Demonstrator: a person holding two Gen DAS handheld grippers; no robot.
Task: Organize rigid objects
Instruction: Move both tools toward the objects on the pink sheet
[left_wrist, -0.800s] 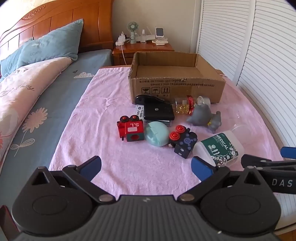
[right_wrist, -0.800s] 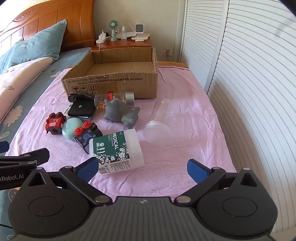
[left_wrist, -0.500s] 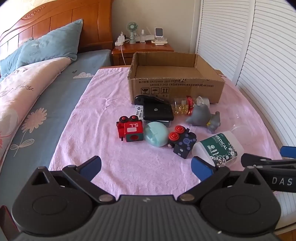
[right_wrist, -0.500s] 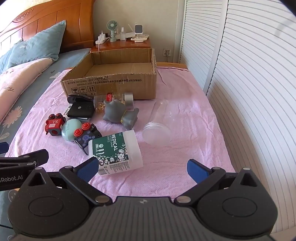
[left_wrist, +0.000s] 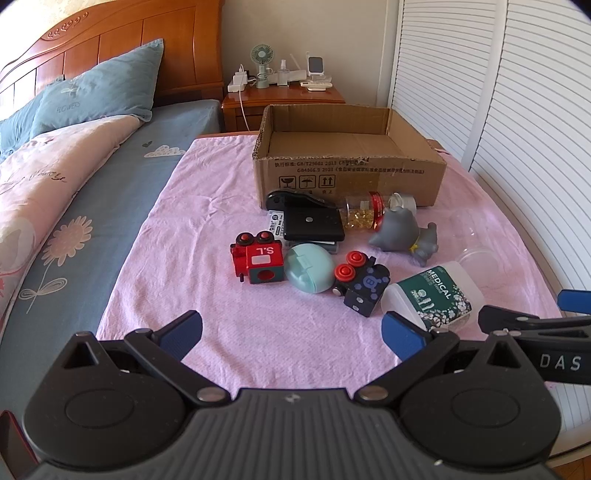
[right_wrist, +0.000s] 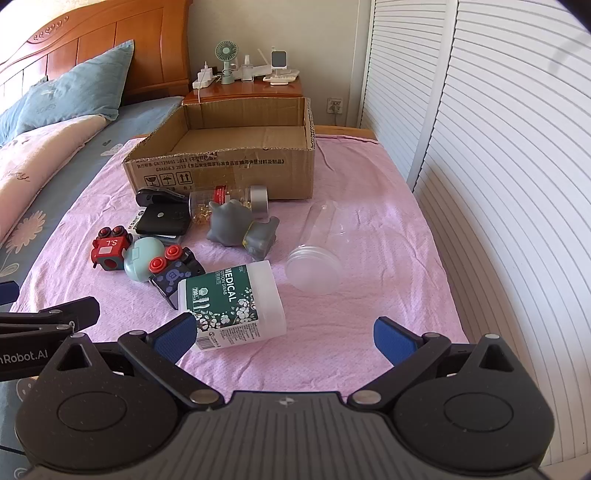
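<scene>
An open cardboard box (left_wrist: 347, 173) (right_wrist: 225, 170) stands at the far end of the pink cloth. In front of it lie a red toy train (left_wrist: 258, 256), a teal round case (left_wrist: 309, 267), a dark toy block with red buttons (left_wrist: 364, 282), a black wallet (left_wrist: 314, 223), a pill bottle (left_wrist: 364, 214), a grey figurine (left_wrist: 400, 230), a cotton swab box (right_wrist: 231, 301) (left_wrist: 434, 295) and a clear cup (right_wrist: 317, 251). My left gripper (left_wrist: 291, 332) is open and empty, short of the toys. My right gripper (right_wrist: 284, 334) is open and empty, its left finger beside the swab box.
The pink cloth (left_wrist: 184, 229) covers the foot of a bed with a blue sheet (left_wrist: 92, 206) and pillows on the left. A wooden nightstand (left_wrist: 284, 99) with a fan stands behind the box. White louvred doors (right_wrist: 498, 166) run along the right.
The right gripper has moved slightly forward toward the swab box. The left gripper has barely moved. Both stay open.
</scene>
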